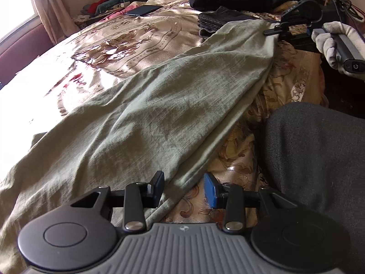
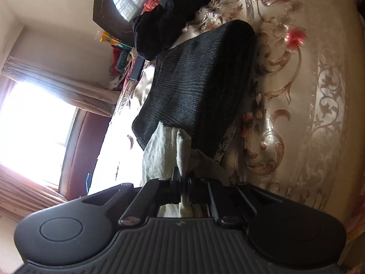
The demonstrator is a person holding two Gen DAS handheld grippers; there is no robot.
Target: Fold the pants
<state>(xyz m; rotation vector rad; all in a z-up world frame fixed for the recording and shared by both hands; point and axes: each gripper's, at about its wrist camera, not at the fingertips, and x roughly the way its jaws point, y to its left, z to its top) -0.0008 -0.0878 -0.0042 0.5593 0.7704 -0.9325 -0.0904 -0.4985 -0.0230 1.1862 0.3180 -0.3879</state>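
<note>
At the far left a bright window with a curtain lit the bed, which was covered by a shiny spread with a flower pattern. The pale green pants lay stretched across this bed, from the near left corner up to the far right. The left hand-held gripper stood at the near edge of the pants with its jaws spread; the hem of the cloth lay between them, but the pads did not press on it. Farther back, a dark phone lay flat on the spread, and a folded dark garment lay near the far end of the pants. At the right, the right hand-held gripper, held by a gloved hand, had its jaws pressed together, pinching the far end of the pants. A dark trouser leg of the person filled the near right.
</note>
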